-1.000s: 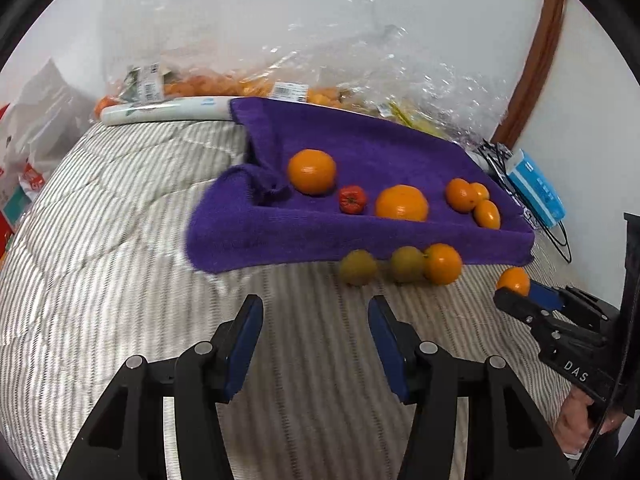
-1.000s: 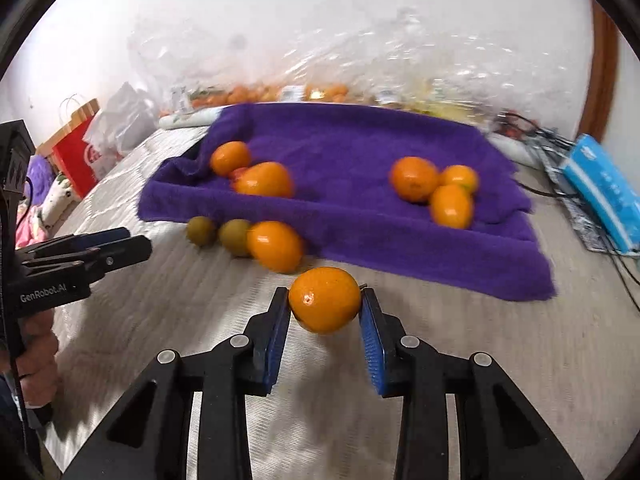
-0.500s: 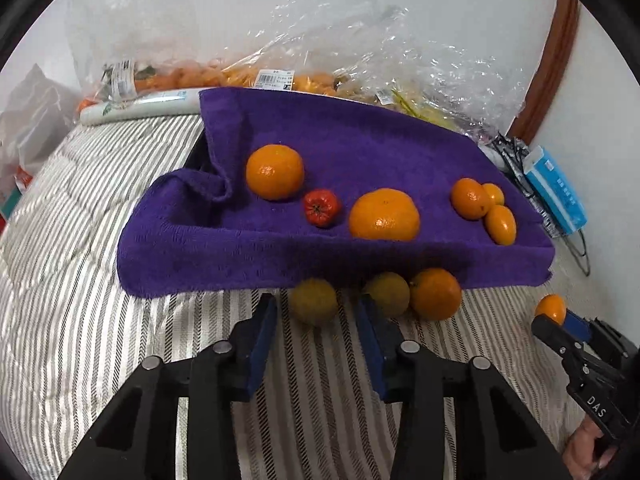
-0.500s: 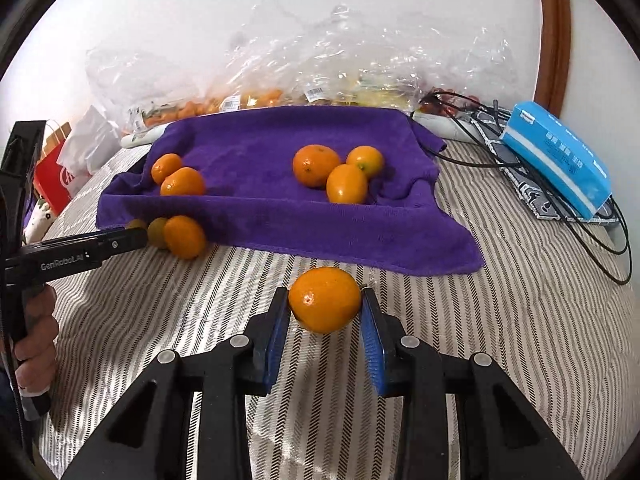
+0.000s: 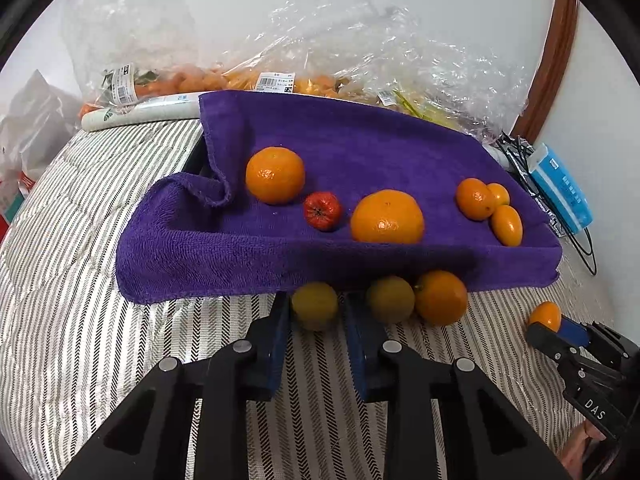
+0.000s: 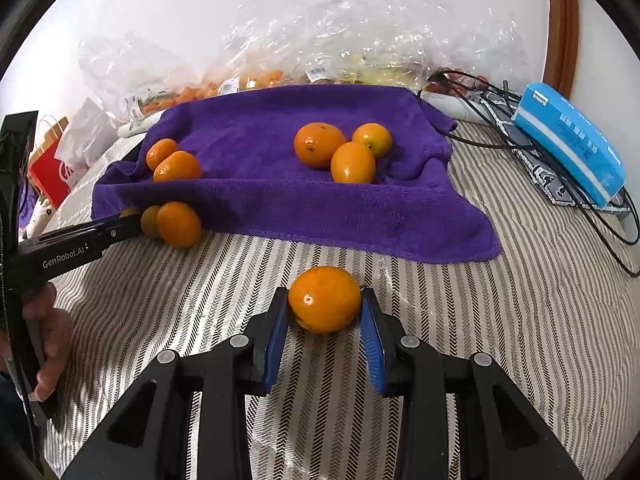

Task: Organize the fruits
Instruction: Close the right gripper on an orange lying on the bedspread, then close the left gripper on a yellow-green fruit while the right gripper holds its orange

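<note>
A striped bedcover carried a purple towel, with clear plastic produce bags behind the towel and a blue tissue pack with black cables to its right. On the towel lay five oranges and a small red fruit. Along the towel's front edge sat two greenish fruits and an orange. The left gripper bracketed the left greenish fruit, the second greenish fruit crowding its right finger; whether the pads touched could not be told. Bare bedcover lay before the towel, where the right gripper clasped a mandarin. Only the left view showed the red fruit.
</note>
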Tool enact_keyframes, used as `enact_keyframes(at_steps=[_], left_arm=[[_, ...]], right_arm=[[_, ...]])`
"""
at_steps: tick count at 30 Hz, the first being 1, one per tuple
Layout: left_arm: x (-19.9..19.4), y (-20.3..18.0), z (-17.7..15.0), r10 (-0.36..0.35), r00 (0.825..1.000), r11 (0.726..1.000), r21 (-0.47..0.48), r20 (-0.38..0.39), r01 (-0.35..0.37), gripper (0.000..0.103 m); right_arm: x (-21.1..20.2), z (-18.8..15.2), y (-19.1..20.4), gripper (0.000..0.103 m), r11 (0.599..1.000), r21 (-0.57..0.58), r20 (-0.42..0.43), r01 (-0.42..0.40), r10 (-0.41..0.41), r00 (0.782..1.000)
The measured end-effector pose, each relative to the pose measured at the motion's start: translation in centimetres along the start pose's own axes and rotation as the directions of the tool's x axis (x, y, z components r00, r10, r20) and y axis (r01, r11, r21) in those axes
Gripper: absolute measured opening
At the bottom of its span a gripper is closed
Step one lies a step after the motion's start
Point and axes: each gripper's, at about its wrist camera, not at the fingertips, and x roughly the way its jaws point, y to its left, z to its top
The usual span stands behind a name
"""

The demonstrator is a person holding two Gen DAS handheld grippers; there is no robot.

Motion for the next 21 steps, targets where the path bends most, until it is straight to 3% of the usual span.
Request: enact_keyframes(at_steps=[6, 14, 21], left_arm=[[-0.1, 0.4, -0.1, -0.028, 1.000, 0.999, -0.017, 0.007, 0.028, 0.025], [-1.2, 0.2, -0.4, -0.072, 0.996, 0.997, -0.009, 0.054, 0.073, 0.025], [-2.3, 0.2, -0.4, -0.116, 0.988, 0.993, -0.009, 0.103, 0.118, 0.025]], right_arm=[[-0.2, -0.1, 1.6, 0.035, 0.995, -0.092, 0.013, 0.044, -0.043, 0.999], [-1.3, -0.1, 0.2, 0.035, 1.000, -0.016, 0.066, 0.023, -0.022, 0.998], [-1.4, 0.0, 0.9, 0.035, 0.997, -0.039, 0.079, 0.069, -0.066, 0.995]])
